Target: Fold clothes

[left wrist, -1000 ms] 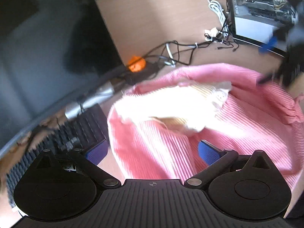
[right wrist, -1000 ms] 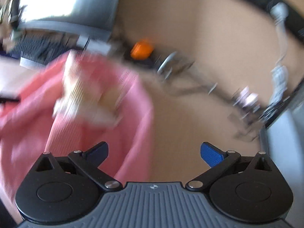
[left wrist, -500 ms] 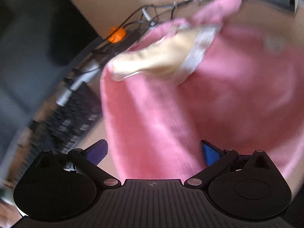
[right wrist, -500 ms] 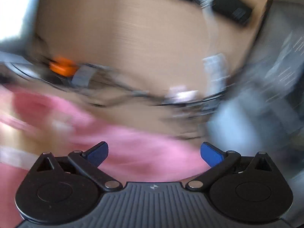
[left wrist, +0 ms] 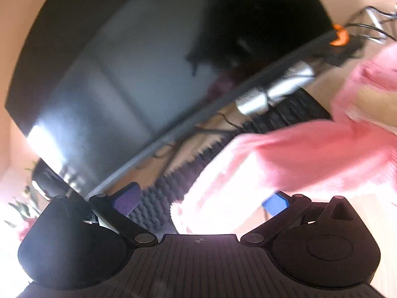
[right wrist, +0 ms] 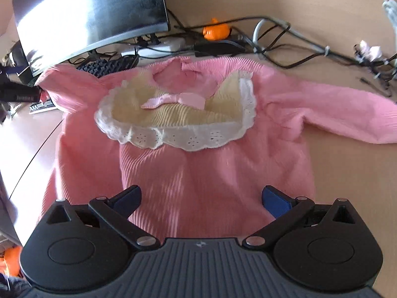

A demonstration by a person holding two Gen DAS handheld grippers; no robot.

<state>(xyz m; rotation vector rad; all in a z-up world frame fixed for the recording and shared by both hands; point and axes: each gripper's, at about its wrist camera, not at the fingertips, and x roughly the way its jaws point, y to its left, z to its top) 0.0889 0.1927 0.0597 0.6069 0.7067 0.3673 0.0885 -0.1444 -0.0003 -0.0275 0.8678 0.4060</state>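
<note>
A pink ribbed sweater point(right wrist: 213, 168) lies spread on the wooden desk, front up, with a cream collar point(right wrist: 173, 116) edged in white lace and a small pink bow point(right wrist: 173, 100). Its right sleeve point(right wrist: 342, 114) stretches out to the side. My right gripper point(right wrist: 202, 198) hovers open over the sweater's lower body, fingers wide apart. The left wrist view is blurred: the sweater's point(left wrist: 310, 149) pale pink sleeve end reaches in between the fingers of my left gripper point(left wrist: 201, 198), which is open.
A dark monitor point(right wrist: 94, 17) stands at the back left, with a black keyboard point(right wrist: 109, 65) partly under the sweater's shoulder. Tangled cables point(right wrist: 285, 39) and an orange object point(right wrist: 215, 31) lie behind the collar. Bare desk point(right wrist: 352, 186) shows to the right.
Both cameras swung quickly. The right view now faces the flat sweater head-on; the left view turned toward the monitor, leaving the sweater at its right edge. Both grippers stayed open.
</note>
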